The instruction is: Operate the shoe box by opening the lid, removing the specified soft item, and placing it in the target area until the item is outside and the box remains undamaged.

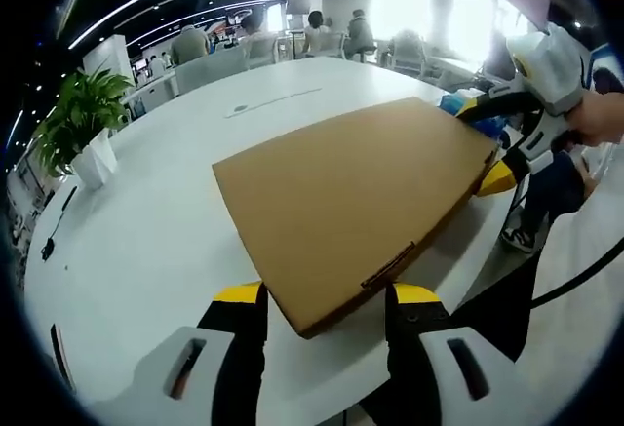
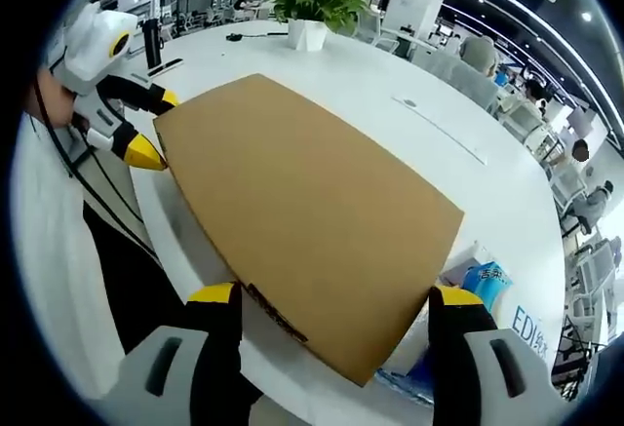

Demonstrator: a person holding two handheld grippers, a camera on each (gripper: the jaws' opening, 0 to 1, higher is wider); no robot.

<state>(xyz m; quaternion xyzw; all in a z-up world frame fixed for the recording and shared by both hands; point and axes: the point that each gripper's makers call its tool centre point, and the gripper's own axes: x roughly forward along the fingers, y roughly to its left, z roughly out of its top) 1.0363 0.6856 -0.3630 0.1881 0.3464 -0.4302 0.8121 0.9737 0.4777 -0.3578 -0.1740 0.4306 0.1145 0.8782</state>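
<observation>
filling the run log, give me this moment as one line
shoe box: lid closed, on white table | left hand-held gripper: open at box end | right hand-held gripper: open at opposite end

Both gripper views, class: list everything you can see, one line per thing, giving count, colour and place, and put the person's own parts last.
Shoe box: one, brown cardboard, lid shut, near table edge.
Table: one, white, under the box.
Potted plant: one, green in white pot, far side of table.
Blue packet: one, blue, beside the box.
Seated people: several, at desks in the background.
Left tongs: one pair, yellow-tipped, open at one end of the box.
Right tongs: one pair, yellow-tipped, open at the other end.
Hand: one, holding the right tongs.
</observation>
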